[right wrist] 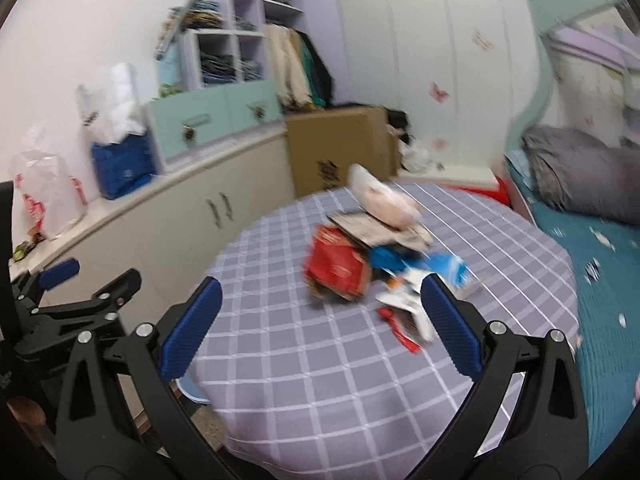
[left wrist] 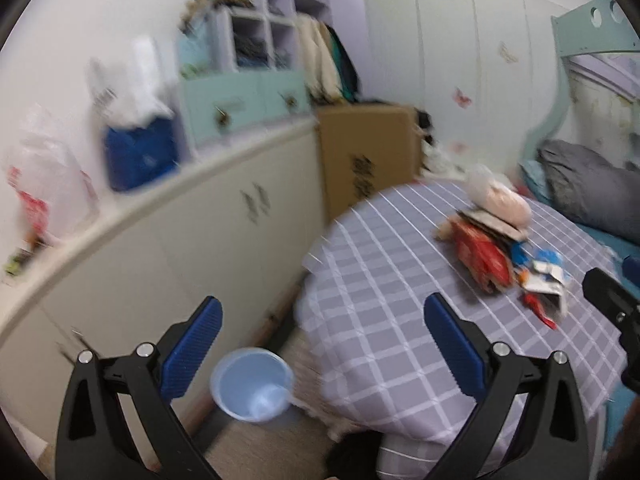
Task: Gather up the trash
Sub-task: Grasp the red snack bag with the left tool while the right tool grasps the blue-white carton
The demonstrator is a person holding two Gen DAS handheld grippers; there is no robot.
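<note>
A pile of trash (right wrist: 380,256) lies on the round table with a purple checked cloth (right wrist: 320,360): a red snack bag (right wrist: 340,268), blue and white wrappers (right wrist: 440,268) and a pale plastic bag (right wrist: 384,196) on top. The pile also shows in the left wrist view (left wrist: 492,252). A light blue bin (left wrist: 252,384) stands on the floor left of the table. My left gripper (left wrist: 322,344) is open and empty, above the table's left edge and the bin. My right gripper (right wrist: 320,320) is open and empty, above the table just short of the pile.
A long white cabinet (left wrist: 180,240) runs along the left wall with bags (left wrist: 136,152) on top. A cardboard box (left wrist: 368,152) stands behind the table. A bed with a teal cover (right wrist: 600,264) lies on the right. The left gripper shows at the right wrist view's left edge (right wrist: 76,284).
</note>
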